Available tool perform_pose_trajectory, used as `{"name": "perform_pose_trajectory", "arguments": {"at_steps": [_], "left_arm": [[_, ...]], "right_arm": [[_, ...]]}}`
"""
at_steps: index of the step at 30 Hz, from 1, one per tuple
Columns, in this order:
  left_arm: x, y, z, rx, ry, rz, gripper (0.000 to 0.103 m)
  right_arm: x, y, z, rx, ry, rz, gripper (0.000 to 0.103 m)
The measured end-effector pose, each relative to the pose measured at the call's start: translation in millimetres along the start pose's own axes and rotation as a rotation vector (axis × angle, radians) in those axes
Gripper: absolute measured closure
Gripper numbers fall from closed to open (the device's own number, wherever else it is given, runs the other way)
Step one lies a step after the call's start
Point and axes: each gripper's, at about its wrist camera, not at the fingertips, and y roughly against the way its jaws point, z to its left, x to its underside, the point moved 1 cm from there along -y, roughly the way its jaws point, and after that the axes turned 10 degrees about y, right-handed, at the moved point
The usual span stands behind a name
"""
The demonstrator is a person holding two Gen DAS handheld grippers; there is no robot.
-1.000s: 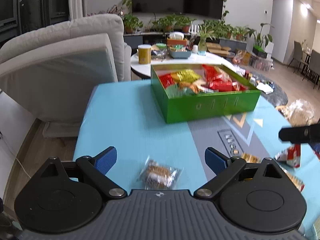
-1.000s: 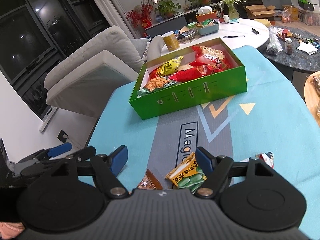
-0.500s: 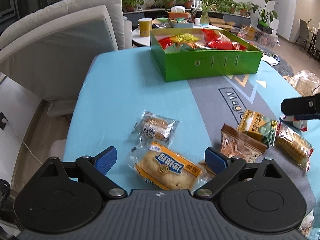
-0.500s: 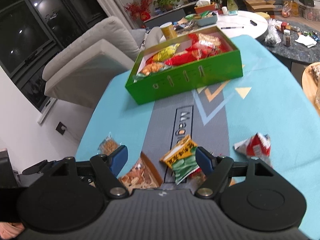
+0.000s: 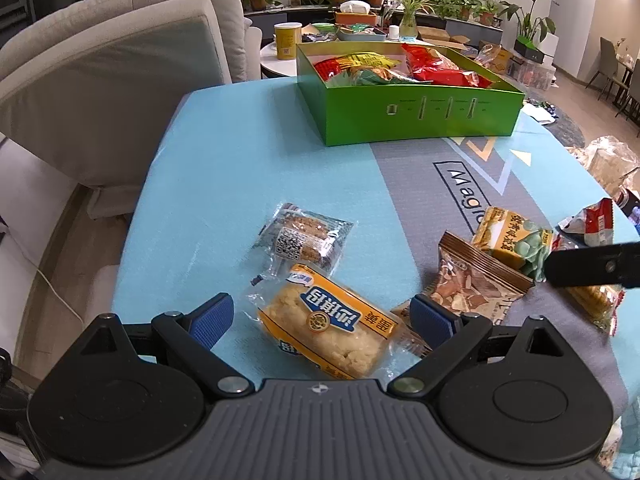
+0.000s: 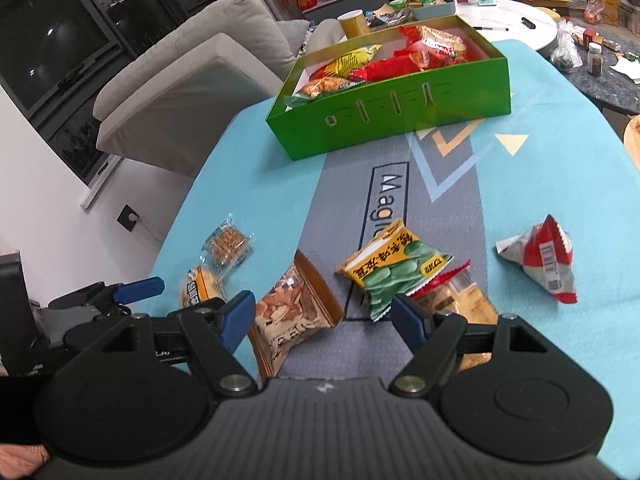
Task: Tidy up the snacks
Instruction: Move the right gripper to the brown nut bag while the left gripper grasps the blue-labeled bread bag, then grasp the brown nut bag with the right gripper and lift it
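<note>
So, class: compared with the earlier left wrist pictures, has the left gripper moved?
Yes. The left gripper has tipped down toward the table: the green box sits higher in view, and loose snacks now appear.

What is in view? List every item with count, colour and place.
green box: 1, green, far end of table, holds red and yellow snack packs
bread pack: 1, yellow, between left gripper's fingers
clear cake pack: 1, clear and brown, beyond bread pack
brown chip bag: 1, brown, grey stripe
pea bag: 1, yellow-green, centre
red-white bag: 1, right
cup: 1, yellow, round table behind
left gripper: open
right gripper: open
</note>
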Motion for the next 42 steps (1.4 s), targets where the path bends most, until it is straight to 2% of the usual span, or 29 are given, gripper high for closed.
{"name": "perform_pose_trajectory", "arguments": {"at_steps": [5,11,13,15,24,29,33,42], "left_arm": [[1,-8,2,0.052,0.038,0.068,0.021],[-5,-15,12,0.057,0.121,0.078,0.036],[-6,-17,15,0.055,0.115,0.075,0.048],[-6,-18,17,0.057,0.105,0.071,0.051],[-2,-16,26,0.081,0.078,0.056,0.053],[-2,-16,32,0.081,0.057,0.047,0.053],[-2,-16,36,0.082,0.054,0.047,0.051],[3,-20,36,0.059,0.018,0.039,0.049]], "right_arm": [[3,-3,2,-0.027,-0.001,0.023,0.033],[6,-6,5,-0.043,0.009,0.046,0.033],[7,-7,8,-0.058,0.018,0.059,0.033],[7,-10,10,-0.072,0.022,0.072,0.033],[0,-37,18,-0.070,0.003,0.145,0.033],[-8,-54,22,-0.038,-0.019,0.176,0.033],[-17,-66,25,-0.013,-0.044,0.181,0.028],[-26,-87,54,0.095,0.068,0.179,0.023]]}}
